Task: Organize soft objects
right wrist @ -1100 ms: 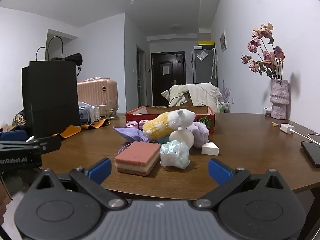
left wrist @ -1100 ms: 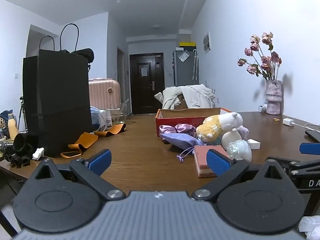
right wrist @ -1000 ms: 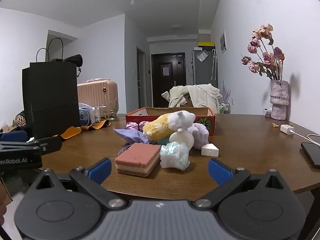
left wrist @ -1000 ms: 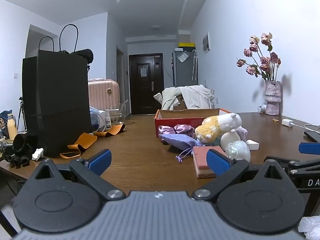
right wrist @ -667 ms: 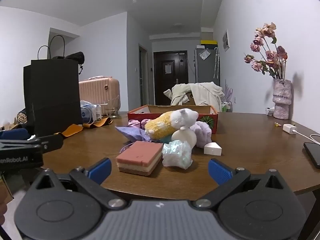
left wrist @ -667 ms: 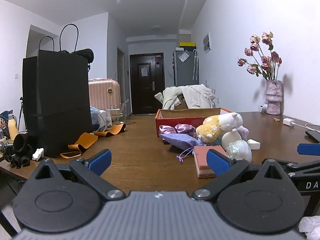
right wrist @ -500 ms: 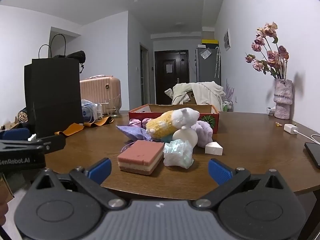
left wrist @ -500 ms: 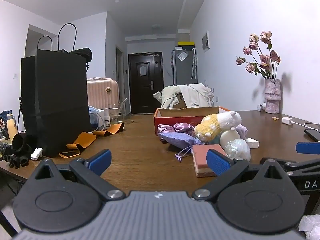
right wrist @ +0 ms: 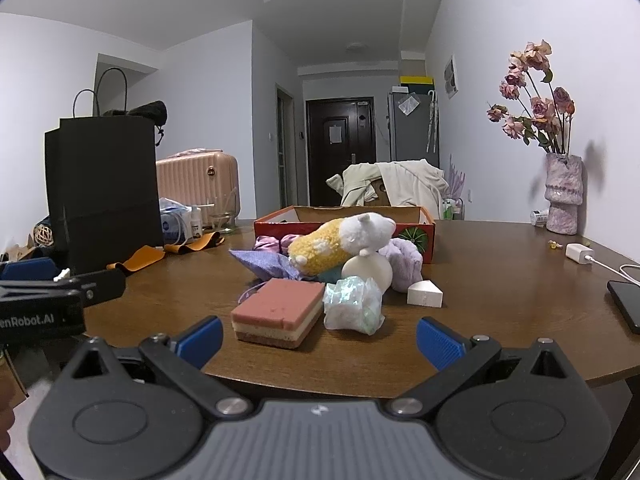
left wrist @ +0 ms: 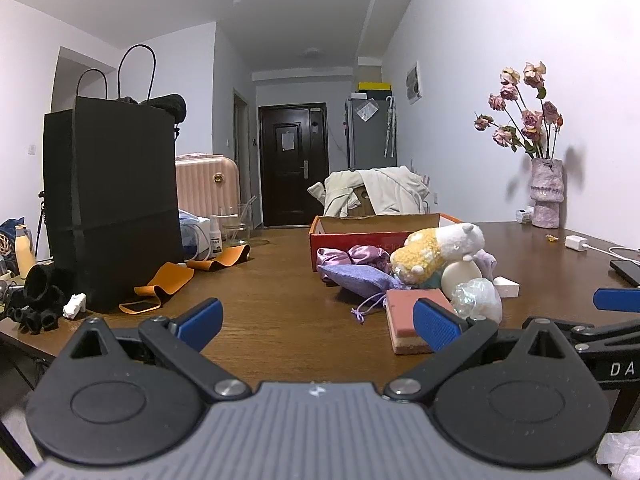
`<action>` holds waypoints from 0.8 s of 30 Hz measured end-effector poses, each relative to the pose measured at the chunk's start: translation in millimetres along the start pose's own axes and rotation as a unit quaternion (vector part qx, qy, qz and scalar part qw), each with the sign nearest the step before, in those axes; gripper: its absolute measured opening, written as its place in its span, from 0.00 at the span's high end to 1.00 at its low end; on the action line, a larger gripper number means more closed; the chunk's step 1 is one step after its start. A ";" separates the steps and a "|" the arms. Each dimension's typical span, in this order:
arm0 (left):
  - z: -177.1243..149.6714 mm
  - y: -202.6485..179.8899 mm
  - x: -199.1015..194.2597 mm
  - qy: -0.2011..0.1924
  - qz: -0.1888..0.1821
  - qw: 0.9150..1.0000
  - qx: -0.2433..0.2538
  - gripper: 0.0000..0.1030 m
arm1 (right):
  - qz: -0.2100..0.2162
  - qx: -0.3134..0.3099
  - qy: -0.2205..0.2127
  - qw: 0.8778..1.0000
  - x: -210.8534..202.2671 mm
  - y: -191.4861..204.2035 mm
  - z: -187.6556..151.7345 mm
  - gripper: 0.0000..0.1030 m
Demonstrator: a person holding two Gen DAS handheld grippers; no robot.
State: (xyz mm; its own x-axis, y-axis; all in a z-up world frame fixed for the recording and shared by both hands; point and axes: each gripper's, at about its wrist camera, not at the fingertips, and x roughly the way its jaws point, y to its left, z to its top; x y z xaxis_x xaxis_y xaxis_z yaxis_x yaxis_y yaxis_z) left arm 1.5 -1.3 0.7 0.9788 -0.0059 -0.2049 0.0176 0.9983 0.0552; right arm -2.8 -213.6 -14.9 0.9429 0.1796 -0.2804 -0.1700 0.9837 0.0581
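A heap of soft things lies mid-table before a red cardboard box [right wrist: 428, 236]: a yellow and white plush toy [right wrist: 340, 242], a layered pink sponge [right wrist: 280, 312], a crinkled white-green wad [right wrist: 352, 304], a purple drawstring pouch [right wrist: 264, 262], a lilac plush [right wrist: 404, 264], a cream ball [right wrist: 368, 272] and a white wedge [right wrist: 425, 294]. The same plush toy [left wrist: 436, 248], sponge [left wrist: 402, 330] and box [left wrist: 348, 236] lie right of centre in the left wrist view. My left gripper [left wrist: 316, 322] and right gripper [right wrist: 318, 340] both hang open and empty near the table's front edge.
A tall black paper bag [left wrist: 112, 208] stands at the left with orange straps [left wrist: 168, 280] before it. A vase of dried roses [right wrist: 562, 196], a white charger [right wrist: 578, 249] and a phone [right wrist: 626, 304] are on the right. A pink suitcase [right wrist: 200, 184] and a draped chair stand beyond.
Both grippers have drifted only slightly; the right one has shifted a little so the heap sits a bit further right in its view. Nothing was gripped or moved.
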 end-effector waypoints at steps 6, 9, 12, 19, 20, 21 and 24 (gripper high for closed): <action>-0.9 -2.6 -0.7 -0.002 -0.001 1.000 0.004 0.00 | -0.001 -0.006 0.001 1.000 2.3 1.8 -0.2 0.00; -0.8 -3.4 -0.9 -0.001 -0.003 1.000 0.004 0.00 | -0.002 -0.006 0.003 1.000 2.0 1.4 -1.5 0.00; -0.4 -3.8 -1.3 -0.001 -0.003 1.000 0.004 0.00 | -0.004 -0.003 0.002 1.000 1.0 0.1 -1.8 0.00; 0.1 -3.3 -2.1 -0.001 0.000 1.000 0.002 0.00 | -0.006 -0.005 0.003 1.000 2.2 0.9 -1.4 0.00; 0.3 -2.9 -1.6 -0.001 -0.001 1.000 0.003 0.00 | -0.006 -0.005 0.003 1.000 2.3 1.3 -1.6 0.00; 0.2 -2.8 -1.3 0.000 -0.001 1.000 0.004 0.00 | -0.006 -0.005 0.004 1.000 2.5 1.5 -1.8 0.00; -0.1 -2.2 -0.9 0.000 -0.001 1.000 0.003 0.00 | -0.006 -0.006 0.003 1.000 2.4 1.2 -2.1 0.00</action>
State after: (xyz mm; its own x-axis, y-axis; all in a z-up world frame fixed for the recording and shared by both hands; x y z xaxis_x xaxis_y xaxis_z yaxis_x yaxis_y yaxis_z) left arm 0.5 -3.5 0.7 0.9787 -0.0077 -0.2052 0.0205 0.9980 0.0606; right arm -1.4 -212.0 -17.4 0.9432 0.1669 -0.2872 -0.1614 0.9860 0.0428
